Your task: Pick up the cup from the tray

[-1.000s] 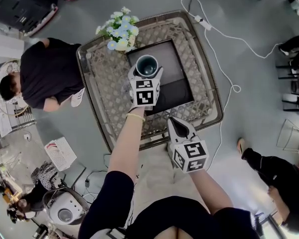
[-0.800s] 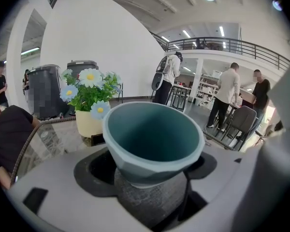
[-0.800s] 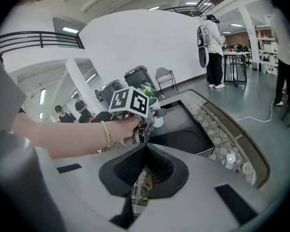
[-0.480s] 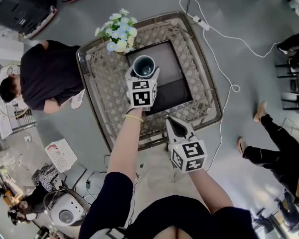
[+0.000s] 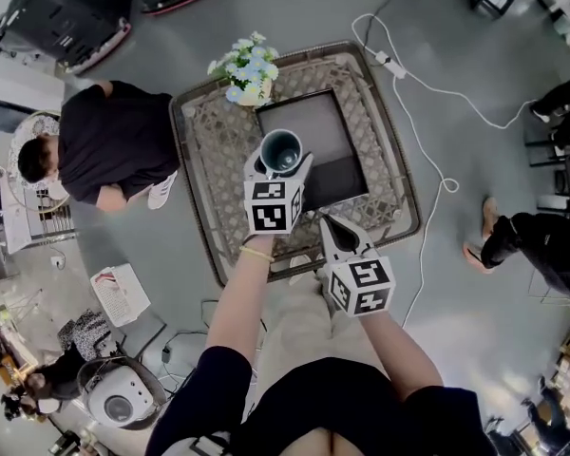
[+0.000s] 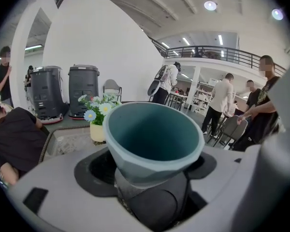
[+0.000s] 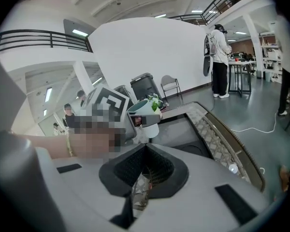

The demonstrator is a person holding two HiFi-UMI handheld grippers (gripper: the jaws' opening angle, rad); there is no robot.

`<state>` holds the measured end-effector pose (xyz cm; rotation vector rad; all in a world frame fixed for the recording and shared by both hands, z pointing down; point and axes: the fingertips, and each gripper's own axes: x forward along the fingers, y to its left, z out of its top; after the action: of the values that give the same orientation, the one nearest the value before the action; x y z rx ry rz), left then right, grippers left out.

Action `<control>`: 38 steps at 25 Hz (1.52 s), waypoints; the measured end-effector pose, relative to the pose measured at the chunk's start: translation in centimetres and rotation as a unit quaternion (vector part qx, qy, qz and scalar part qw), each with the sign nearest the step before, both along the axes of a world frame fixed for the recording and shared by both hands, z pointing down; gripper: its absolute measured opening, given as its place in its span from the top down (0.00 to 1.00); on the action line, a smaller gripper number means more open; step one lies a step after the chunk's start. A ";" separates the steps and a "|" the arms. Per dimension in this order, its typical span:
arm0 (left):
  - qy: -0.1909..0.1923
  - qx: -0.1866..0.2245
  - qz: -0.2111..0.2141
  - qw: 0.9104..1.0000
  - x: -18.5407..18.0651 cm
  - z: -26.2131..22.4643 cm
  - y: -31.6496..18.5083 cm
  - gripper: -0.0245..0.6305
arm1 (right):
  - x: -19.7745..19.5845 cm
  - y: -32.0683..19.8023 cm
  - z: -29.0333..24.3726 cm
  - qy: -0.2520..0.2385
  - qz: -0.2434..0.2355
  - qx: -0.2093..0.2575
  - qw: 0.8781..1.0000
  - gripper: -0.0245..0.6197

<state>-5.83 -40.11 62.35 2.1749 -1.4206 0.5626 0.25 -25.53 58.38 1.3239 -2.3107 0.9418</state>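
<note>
One grip carries everything. Head view: the left tool (image 5: 281, 163) is clamped wide around the teal cup (image 5: 281, 147), which hangs over the dark tray (image 5: 315, 122) on the wicker desk (image 5: 204, 155) — a tilt or a slackened squeeze would likely drop it. Left gripper view: the pads seem to bear only on the cup's narrow base, so the tapered wall could slip. Right gripper view: the right tool (image 7: 145, 151) is closed on nothing and no help in a fall. No writing is readable in any view — only square markers.

Grey floor (image 5: 475, 27), white curved wall (image 6: 101, 37), ceiling lights (image 6: 210, 5), railed balcony (image 6: 222, 57), empty chair (image 6: 112, 88)
</note>
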 end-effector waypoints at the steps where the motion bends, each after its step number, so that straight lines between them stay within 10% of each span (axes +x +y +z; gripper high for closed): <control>1: 0.003 0.001 -0.003 1.000 -0.1 -0.7 0.8 0.37 | 0.1 0.1 -0.2 0.001 -0.001 0.002 1.000 0.95; 38: 0.020 0.017 -0.032 0.999 -1.8 -11.0 21.7 0.37 | -1.5 6.2 -7.0 0.015 -0.089 0.088 0.992 0.95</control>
<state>-7.63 -18.43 51.34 2.1466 -1.4833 0.4717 -1.25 -19.38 51.37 1.1618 -2.4862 0.6714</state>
